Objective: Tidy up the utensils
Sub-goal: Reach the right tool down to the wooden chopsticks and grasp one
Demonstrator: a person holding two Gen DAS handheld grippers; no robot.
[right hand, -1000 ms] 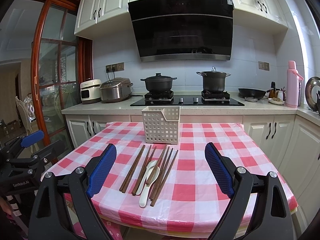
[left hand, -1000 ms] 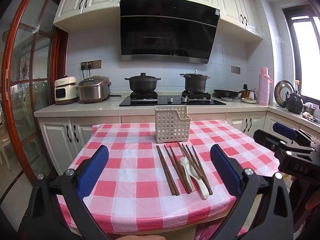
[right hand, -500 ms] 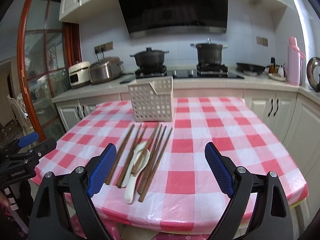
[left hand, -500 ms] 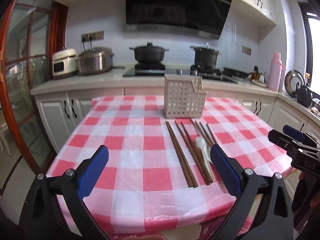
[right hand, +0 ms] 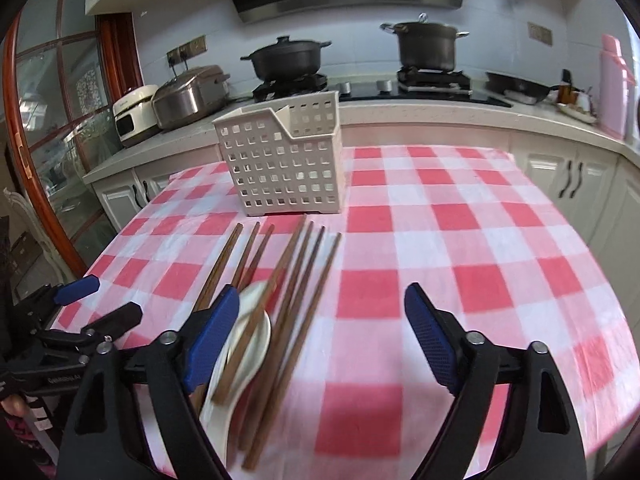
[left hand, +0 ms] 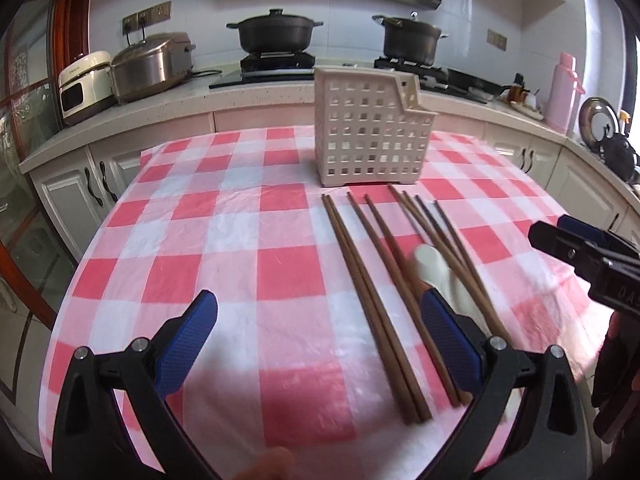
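Several brown wooden chopsticks (left hand: 360, 276) (right hand: 304, 280) lie side by side on the red-and-white checked tablecloth (left hand: 240, 256) (right hand: 460, 240), with a white ceramic spoon (left hand: 434, 268) (right hand: 244, 332) among them. A white perforated plastic basket (left hand: 370, 134) (right hand: 286, 160) stands upright just behind them. My left gripper (left hand: 320, 344) is open and empty, low over the cloth, its right finger over the chopsticks. My right gripper (right hand: 322, 336) is open and empty, its left finger over the spoon.
Behind the table runs a counter with a rice cooker (left hand: 150, 66), a stove with two black pots (left hand: 274, 34) (right hand: 426, 46), a pan, and a pink flask (left hand: 566, 90). A glass door with a wooden frame (right hand: 44, 120) is at the left.
Both grippers have moved forward and down toward the table, tilting down. The chopsticks and basket now look much closer. Nothing on the table has moved.
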